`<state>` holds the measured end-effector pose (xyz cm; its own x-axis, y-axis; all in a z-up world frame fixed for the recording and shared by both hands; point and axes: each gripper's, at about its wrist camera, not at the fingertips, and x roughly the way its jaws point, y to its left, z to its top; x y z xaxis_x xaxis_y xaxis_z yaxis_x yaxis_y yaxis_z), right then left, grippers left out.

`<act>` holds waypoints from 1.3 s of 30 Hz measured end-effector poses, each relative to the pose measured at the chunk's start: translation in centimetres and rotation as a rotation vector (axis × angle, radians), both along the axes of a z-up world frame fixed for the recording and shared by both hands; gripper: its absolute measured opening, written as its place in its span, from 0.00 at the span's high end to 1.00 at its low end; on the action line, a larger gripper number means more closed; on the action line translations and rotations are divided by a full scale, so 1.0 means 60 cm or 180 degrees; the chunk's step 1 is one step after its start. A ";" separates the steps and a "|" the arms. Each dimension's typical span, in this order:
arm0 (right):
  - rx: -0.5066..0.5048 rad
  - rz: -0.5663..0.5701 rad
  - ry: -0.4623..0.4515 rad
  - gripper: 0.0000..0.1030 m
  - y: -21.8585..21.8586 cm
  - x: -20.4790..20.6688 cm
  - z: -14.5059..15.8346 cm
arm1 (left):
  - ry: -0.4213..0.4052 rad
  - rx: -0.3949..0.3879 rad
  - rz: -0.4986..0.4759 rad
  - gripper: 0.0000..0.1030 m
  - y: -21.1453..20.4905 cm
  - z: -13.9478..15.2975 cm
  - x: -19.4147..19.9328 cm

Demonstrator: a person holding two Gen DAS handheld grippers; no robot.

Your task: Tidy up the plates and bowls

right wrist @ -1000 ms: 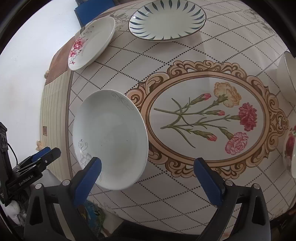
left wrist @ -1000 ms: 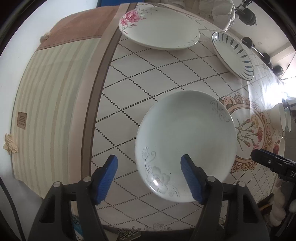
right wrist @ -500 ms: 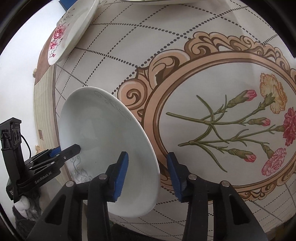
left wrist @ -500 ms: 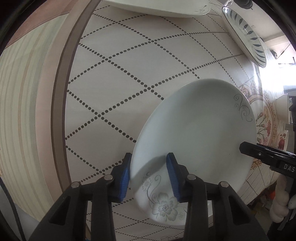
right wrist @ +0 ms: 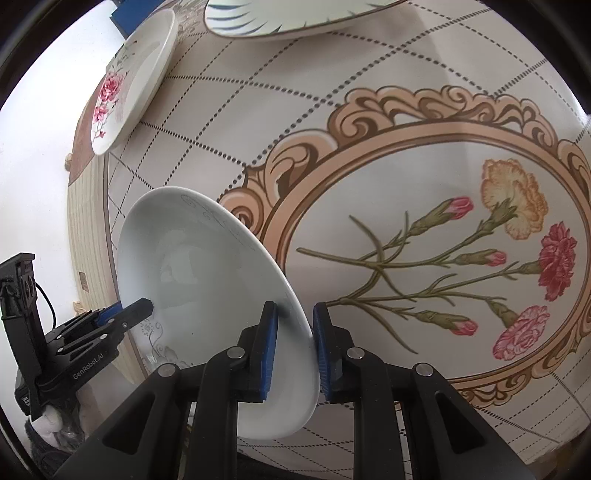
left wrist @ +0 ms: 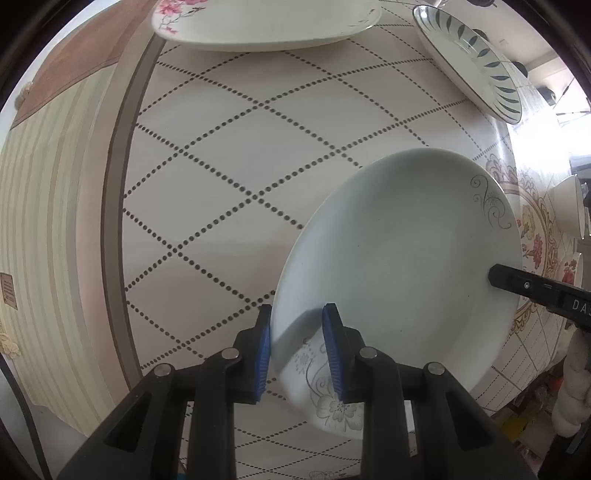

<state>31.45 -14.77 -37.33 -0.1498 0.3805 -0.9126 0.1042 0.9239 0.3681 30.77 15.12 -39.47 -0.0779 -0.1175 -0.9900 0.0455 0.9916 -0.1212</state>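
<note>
A white plate (left wrist: pixel 399 266) with grey flower print lies on the patterned tablecloth (left wrist: pixel 229 155) near the table's front edge. My left gripper (left wrist: pixel 297 314) straddles the plate's near-left rim. Its jaws are closing, one blue pad under the rim and the other on the inner face. My right gripper (right wrist: pixel 295 308) straddles the opposite rim of the same plate (right wrist: pixel 192 266), its jaws also closing with both pads against the rim. Each gripper shows in the other's view: the right one (left wrist: pixel 517 286) at the plate's right rim, the left one (right wrist: pixel 125 314) at its left rim.
A pink-flowered plate (left wrist: pixel 266 22) and a blue-leaf plate (left wrist: pixel 476 62) sit at the far side of the table. White bowls (left wrist: pixel 569 206) stand at the right. The tablecloth's edge drops off on the left (left wrist: pixel 55 221).
Both grippers came down to the white plate and their jaws closed from wide apart onto its opposite rims. The plate now fills more of both views.
</note>
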 end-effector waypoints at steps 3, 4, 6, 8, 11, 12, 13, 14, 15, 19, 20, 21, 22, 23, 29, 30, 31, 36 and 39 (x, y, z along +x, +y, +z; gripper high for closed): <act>-0.0011 -0.0107 -0.0085 0.79 -0.045 0.015 0.023 | -0.0010 -0.0073 -0.0073 0.77 -0.046 0.015 0.011; -0.0022 -0.0143 -0.0116 0.79 -0.062 0.021 0.030 | -0.0015 -0.0104 -0.0093 0.77 -0.064 0.019 0.017; -0.0091 -0.0201 -0.0169 0.79 -0.095 0.033 0.042 | -0.0030 -0.0156 -0.0135 0.77 -0.097 0.037 0.033; -0.0176 -0.0242 -0.0201 0.79 -0.127 0.044 0.047 | -0.0046 -0.0189 -0.0180 0.77 -0.136 0.054 0.053; -0.0319 -0.0295 -0.0182 0.79 -0.173 0.060 0.046 | -0.0083 -0.0210 -0.0253 0.77 -0.188 0.068 0.075; -0.0361 -0.0319 -0.0169 0.79 -0.189 0.065 0.043 | -0.0096 -0.0210 -0.0281 0.77 -0.202 0.076 0.081; -0.0397 -0.0326 -0.0153 0.79 -0.201 0.068 0.040 | -0.0108 -0.0214 -0.0306 0.77 -0.214 0.082 0.085; -0.0429 -0.0337 -0.0135 0.79 -0.214 0.071 0.037 | -0.0116 -0.0208 -0.0333 0.77 -0.228 0.087 0.089; -0.0446 -0.0373 -0.0111 0.78 -0.228 0.073 0.034 | -0.0125 -0.0193 -0.0362 0.77 -0.236 0.094 0.090; -0.0426 -0.0482 -0.0071 0.78 -0.271 0.080 0.030 | -0.0130 -0.0158 -0.0407 0.77 -0.278 0.107 0.101; -0.0438 -0.0482 -0.0080 0.78 -0.278 0.082 0.031 | -0.0126 -0.0154 -0.0407 0.77 -0.288 0.111 0.103; -0.0454 -0.0488 -0.0094 0.78 -0.285 0.085 0.032 | -0.0124 -0.0148 -0.0406 0.77 -0.295 0.115 0.101; -0.0464 -0.0490 -0.0100 0.78 -0.287 0.086 0.034 | -0.0119 -0.0142 -0.0403 0.77 -0.303 0.121 0.097; -0.0466 -0.0490 -0.0104 0.78 -0.293 0.088 0.035 | -0.0118 -0.0140 -0.0407 0.77 -0.302 0.128 0.097; -0.0465 -0.0451 -0.0092 0.78 -0.323 0.096 0.043 | -0.0126 -0.0110 -0.0426 0.77 -0.355 0.146 0.085; -0.0460 -0.0442 -0.0084 0.78 -0.324 0.097 0.044 | -0.0117 -0.0119 -0.0414 0.77 -0.331 0.146 0.085; -0.0456 -0.0442 -0.0080 0.77 -0.328 0.098 0.043 | -0.0112 -0.0126 -0.0405 0.77 -0.335 0.145 0.080; -0.0553 -0.0252 -0.0050 0.75 -0.316 0.114 0.042 | -0.0172 -0.0024 -0.0316 0.76 -0.295 0.146 0.095; -0.0717 -0.0157 -0.0105 0.47 -0.309 0.117 0.054 | -0.0156 0.0176 -0.0179 0.72 -0.267 0.177 0.071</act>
<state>38.47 -33.33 -34.10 -0.1046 0.1726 -0.9794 0.1425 0.9773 0.1570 35.02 -0.90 -28.87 -0.0340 -0.0595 -0.9977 0.1058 0.9924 -0.0627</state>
